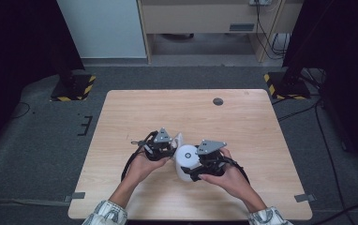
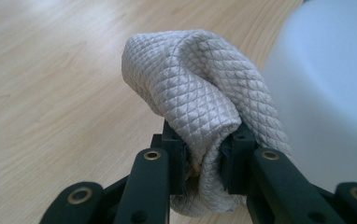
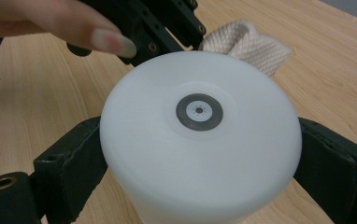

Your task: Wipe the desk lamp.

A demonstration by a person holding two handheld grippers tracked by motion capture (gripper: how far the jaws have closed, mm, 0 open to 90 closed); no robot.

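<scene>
Cloth, grey-white, quilted diamond weave, bunched (image 2: 200,100), pinched between jaws of left gripper (image 2: 204,163), folds bulging above the pads. Left gripper just beside white matte plastic cylinder (image 3: 200,140); cloth near cylinder's rim, contact unclear. Cylinder has small grey ring mark at centre of its flat face. Right gripper (image 3: 200,158) clamps cylinder by its sides, just above light wooden table (image 1: 242,117), near the person's edge.

On a table (image 1: 121,112), two handheld grippers sit side by side near the front edge. The left gripper (image 2: 203,158) has a cloth (image 2: 200,93) between its jaws. Just right of it, touching the cloth, a cylinder (image 3: 200,149) sits between the right gripper's (image 3: 200,177) jaws.
</scene>
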